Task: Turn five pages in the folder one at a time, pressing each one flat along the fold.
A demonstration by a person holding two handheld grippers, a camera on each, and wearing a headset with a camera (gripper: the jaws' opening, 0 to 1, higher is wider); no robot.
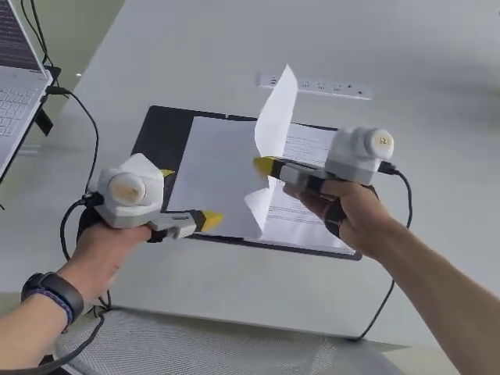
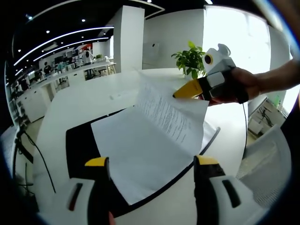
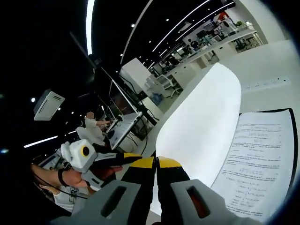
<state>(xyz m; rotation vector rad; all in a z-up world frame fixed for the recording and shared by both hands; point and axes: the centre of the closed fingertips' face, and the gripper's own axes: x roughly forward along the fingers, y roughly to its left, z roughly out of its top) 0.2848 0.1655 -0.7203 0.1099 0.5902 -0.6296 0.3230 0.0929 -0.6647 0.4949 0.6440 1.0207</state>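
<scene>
A black folder [image 1: 160, 134] lies open on the white table, with white pages on both sides. One page [image 1: 275, 129] stands up over the fold, and my right gripper [image 1: 266, 165] is shut on its edge. The right gripper view looks along that lifted page [image 3: 197, 126] with printed sheets [image 3: 260, 154] beside it. My left gripper [image 1: 205, 221] hovers open near the folder's front edge, holding nothing. In the left gripper view the yellow-tipped fingers [image 2: 97, 162] frame the folder [image 2: 77, 145], and the right gripper [image 2: 187, 89] holds the raised page [image 2: 164, 112].
A laptop [image 1: 17, 74] sits at the far left with black cables [image 1: 84, 117] trailing toward the folder. A white power strip [image 1: 320, 86] lies behind the folder. A mesh chair back [image 1: 195, 348] is at the table's near edge.
</scene>
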